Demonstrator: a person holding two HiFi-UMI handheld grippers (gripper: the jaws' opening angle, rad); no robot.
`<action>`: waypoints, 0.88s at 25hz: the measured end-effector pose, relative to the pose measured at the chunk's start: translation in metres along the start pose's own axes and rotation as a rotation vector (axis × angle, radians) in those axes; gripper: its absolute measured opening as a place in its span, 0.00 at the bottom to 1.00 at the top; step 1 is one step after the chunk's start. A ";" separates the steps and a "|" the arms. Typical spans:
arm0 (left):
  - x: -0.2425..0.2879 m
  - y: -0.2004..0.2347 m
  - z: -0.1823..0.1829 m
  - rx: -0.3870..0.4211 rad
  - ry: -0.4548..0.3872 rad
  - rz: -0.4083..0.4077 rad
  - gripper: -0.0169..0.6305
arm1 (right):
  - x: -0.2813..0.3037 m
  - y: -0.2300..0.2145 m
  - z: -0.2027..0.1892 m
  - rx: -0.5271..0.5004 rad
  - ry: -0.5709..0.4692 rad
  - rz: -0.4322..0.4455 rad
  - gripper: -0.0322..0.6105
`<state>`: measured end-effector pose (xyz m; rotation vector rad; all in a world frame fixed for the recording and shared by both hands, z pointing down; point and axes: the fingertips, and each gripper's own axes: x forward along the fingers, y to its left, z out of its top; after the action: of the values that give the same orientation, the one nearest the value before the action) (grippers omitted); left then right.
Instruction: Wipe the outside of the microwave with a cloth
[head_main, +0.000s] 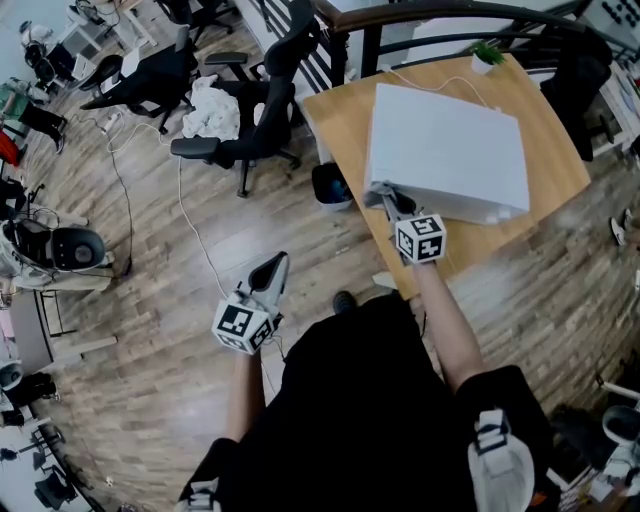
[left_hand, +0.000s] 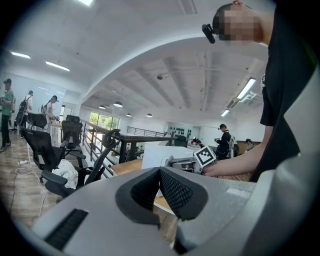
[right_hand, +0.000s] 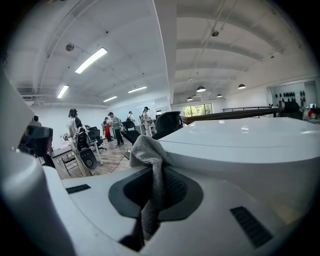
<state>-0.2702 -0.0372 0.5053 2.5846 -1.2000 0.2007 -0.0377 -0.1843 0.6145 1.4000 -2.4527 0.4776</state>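
Right gripper (right_hand: 156, 186): jaws clamped on a grey knitted cloth (right_hand: 147, 150). The cloth stands bunched above the jaw tips and hangs down between the pads. The bunched end lies against, or just beside, the lower left edge of the white microwave (right_hand: 240, 145); contact cannot be confirmed from the right gripper view.

In the head view, the right gripper (head_main: 393, 203) points at the near left corner of the microwave (head_main: 445, 145), with its marker cube toward the person.

Left gripper (left_hand: 160, 174): jaws closed together, pad against pad, with nothing between them. In the head view, the left gripper (head_main: 271, 267) is held over the wooden floor (head_main: 150, 330), well apart from the microwave and to the left of the table (head_main: 335, 110).

The microwave sits on the wooden table and covers most of its middle. A small potted plant (head_main: 487, 55) stands at the far edge of the table. A dark waste bin (head_main: 330, 186) stands on the floor just beside the table's left edge. A black office chair (head_main: 262, 120) stands farther left, near a white bundle of fabric (head_main: 212, 110).
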 end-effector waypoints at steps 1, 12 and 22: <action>-0.001 -0.001 -0.001 -0.001 0.000 0.001 0.03 | 0.000 0.000 0.000 -0.003 -0.001 -0.001 0.08; -0.006 -0.002 -0.005 0.000 0.000 0.005 0.03 | 0.010 -0.005 -0.030 -0.004 0.063 -0.014 0.08; -0.007 -0.003 -0.011 0.008 0.000 0.004 0.03 | 0.026 -0.010 -0.062 -0.005 0.126 -0.010 0.08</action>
<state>-0.2723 -0.0268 0.5135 2.5894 -1.2070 0.2063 -0.0374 -0.1837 0.6828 1.3366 -2.3441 0.5397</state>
